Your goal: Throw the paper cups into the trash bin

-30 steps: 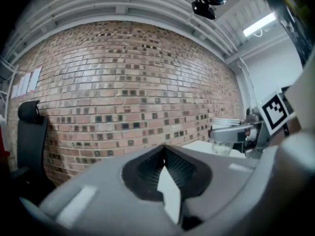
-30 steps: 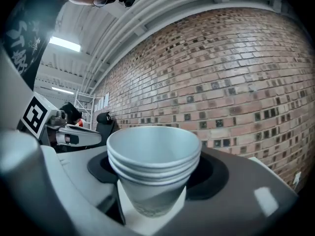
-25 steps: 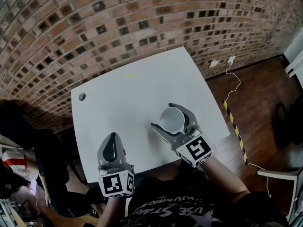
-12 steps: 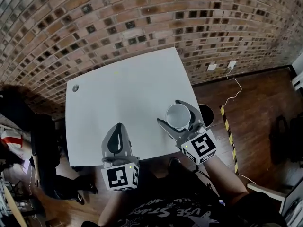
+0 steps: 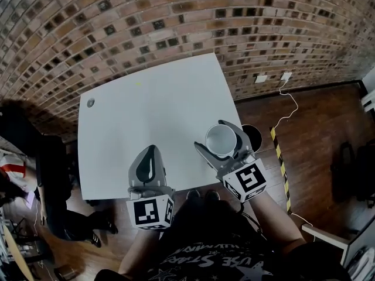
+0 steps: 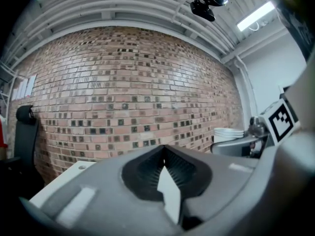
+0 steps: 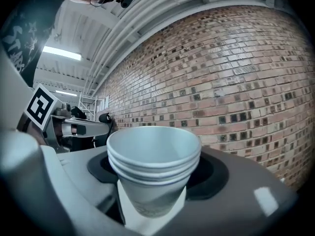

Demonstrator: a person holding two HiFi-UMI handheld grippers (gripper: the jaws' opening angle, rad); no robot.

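A stack of white paper cups (image 5: 221,139) stands upright between the jaws of my right gripper (image 5: 214,138), which is shut on it at the white table's (image 5: 146,110) right front corner. In the right gripper view the stacked cups (image 7: 153,163) fill the middle, with rims nested. Just right of the cups, a dark round trash bin (image 5: 254,138) shows on the floor, partly hidden by the gripper. My left gripper (image 5: 149,152) hovers over the table's front edge, shut, with nothing in it. In the left gripper view its tips (image 6: 164,149) meet.
A brick wall (image 5: 176,22) runs behind the table. A yellow-black tape strip (image 5: 279,160) and a white cable (image 5: 287,107) lie on the wooden floor to the right. Dark furniture (image 5: 50,174) stands left of the table.
Both grippers have moved right along the table's front edge, the cups going with the right one. The trash bin has come into view beside the cups.
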